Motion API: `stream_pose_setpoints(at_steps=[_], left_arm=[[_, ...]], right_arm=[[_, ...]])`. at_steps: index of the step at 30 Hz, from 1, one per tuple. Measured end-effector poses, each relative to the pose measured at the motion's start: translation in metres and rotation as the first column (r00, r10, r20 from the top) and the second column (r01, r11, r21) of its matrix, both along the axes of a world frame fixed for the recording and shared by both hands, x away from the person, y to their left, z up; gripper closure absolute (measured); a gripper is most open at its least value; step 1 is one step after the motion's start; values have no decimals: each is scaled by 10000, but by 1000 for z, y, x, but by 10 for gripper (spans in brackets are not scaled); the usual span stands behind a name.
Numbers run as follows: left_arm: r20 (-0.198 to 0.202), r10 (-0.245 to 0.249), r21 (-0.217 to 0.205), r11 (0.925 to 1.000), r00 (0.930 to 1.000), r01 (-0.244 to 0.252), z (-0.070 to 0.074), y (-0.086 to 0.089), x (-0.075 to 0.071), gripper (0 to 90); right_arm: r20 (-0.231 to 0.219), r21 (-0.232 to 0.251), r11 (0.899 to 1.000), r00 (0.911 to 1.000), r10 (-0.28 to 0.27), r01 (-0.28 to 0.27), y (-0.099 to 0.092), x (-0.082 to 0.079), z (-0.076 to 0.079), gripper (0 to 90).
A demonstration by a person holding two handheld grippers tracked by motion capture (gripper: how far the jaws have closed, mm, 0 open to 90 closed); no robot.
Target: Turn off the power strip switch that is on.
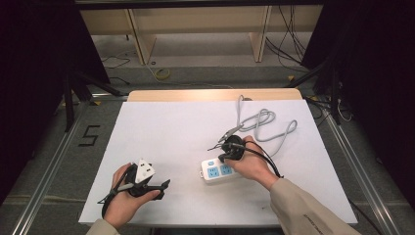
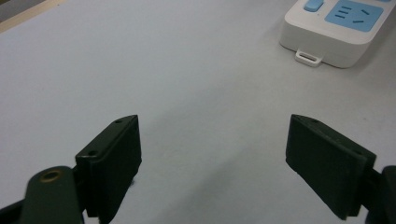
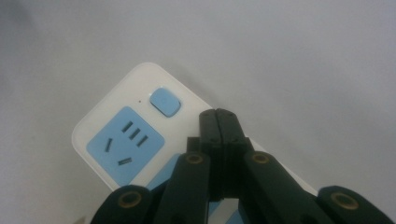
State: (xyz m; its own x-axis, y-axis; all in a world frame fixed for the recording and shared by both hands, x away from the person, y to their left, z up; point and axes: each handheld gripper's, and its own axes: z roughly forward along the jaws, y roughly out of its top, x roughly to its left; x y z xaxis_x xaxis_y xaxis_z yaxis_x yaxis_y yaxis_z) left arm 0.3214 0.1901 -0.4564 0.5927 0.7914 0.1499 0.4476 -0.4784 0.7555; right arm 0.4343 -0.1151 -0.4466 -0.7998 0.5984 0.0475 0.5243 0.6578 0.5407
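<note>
A white power strip point(image 1: 218, 170) with blue sockets and a blue switch point(image 3: 164, 102) lies flat on the white table point(image 1: 171, 132). Its grey cable point(image 1: 266, 125) loops away behind it to a plug point(image 1: 230, 131). My right gripper point(image 1: 222, 157) hangs directly over the strip; in the right gripper view the gripper point(image 3: 218, 114) is shut, tips just beside the switch, nothing between them. I cannot tell if the tips touch the strip point(image 3: 126, 140). My left gripper point(image 1: 160, 187) rests low at the front left. It point(image 2: 212, 140) stands open and empty, aimed at the strip's end point(image 2: 336, 28).
The table's wooden far edge point(image 1: 215, 94) shows beyond the white top. Past it are a shelf frame point(image 1: 195, 29) and loose cables on the floor point(image 1: 288, 44). Bare white surface lies between my left gripper and the strip.
</note>
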Motion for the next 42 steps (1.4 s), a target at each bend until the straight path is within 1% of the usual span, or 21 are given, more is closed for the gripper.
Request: stream_pose_setpoints(at_steps=[2, 3, 4, 10, 22, 25, 29, 34, 37, 40, 42], left_arm=[[18, 7, -8, 10000, 10000, -7, 0, 0, 0, 179], [17, 7, -12, 10000, 10000, -7, 0, 0, 0, 179], [10, -2, 5, 10000, 10000, 2, 0, 0, 0, 179], [17, 0, -11, 10000, 10000, 0, 0, 0, 0, 179], [20, 30, -11, 10000, 10000, -30, 0, 0, 0, 179], [27, 32, -11, 10000, 10000, -32, 0, 0, 0, 179], [41, 31, -16, 10000, 10000, -31, 0, 0, 0, 179], [29, 11, 0, 10000, 10000, -11, 0, 0, 0, 180], [45, 39, -43, 10000, 10000, -39, 0, 0, -1, 180], [19, 17, -1, 10000, 10000, -17, 0, 1, -1, 179], [19, 17, -1, 10000, 10000, -17, 0, 1, -1, 179]], right_arm=[[9, 43, 10000, 10000, -59, 59, 0, 0, 1, 900], [59, 185, 9998, 10000, -60, 59, -1, 0, 2, 900], [66, 29, 10000, 10000, -18, 18, -1, 0, 3, 900], [0, 76, 9999, 10000, -65, 65, -1, 0, 3, 900], [8, 94, 10000, 10000, -32, 31, -2, 0, 3, 900], [78, 101, 9999, 10000, -22, 22, -2, 0, 3, 900], [209, 83, 9999, 9997, 130, -131, -3, 0, 3, 900], [303, 216, 9997, 9995, 103, -109, -3, -1, 5, 900], [340, 223, 9997, 9994, 117, -124, -3, -1, 5, 900], [419, 230, 9997, 9991, 111, -121, -5, -2, 7, 900], [391, 316, 9995, 9992, 22, -35, -6, -3, 9, 900]])
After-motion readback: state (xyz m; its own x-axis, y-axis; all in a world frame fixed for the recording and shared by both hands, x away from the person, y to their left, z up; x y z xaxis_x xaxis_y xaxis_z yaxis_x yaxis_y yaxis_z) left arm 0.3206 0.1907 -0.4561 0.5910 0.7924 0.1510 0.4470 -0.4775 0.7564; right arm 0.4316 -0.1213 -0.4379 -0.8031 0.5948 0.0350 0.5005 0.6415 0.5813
